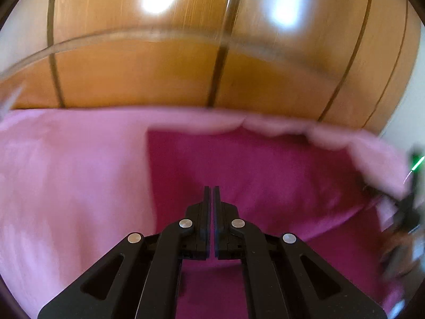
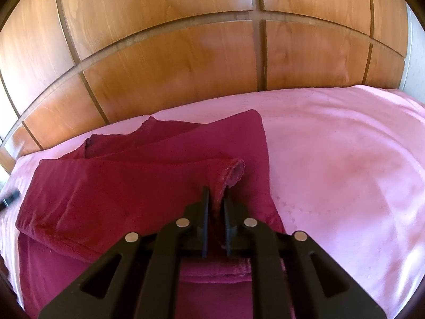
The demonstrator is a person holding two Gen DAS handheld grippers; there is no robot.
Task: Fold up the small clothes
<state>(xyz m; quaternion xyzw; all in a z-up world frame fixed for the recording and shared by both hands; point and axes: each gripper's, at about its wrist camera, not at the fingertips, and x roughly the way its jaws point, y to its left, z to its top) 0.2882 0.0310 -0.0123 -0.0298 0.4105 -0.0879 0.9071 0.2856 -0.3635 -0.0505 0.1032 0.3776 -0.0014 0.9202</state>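
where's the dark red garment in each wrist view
Left wrist: dark red garment fills centre and lower right, blurred, behind the shut left hand-held gripper.
Right wrist: left and centre, an edge pinched in the right hand-held gripper.
Shared landmark: pink bedcover.

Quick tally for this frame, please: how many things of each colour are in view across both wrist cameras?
Dark red: 1, the garment
Pink: 1, the bedspread
Brown wood: 1, the panelled headboard
Black: 2, the left tool and the right tool
Total: 5
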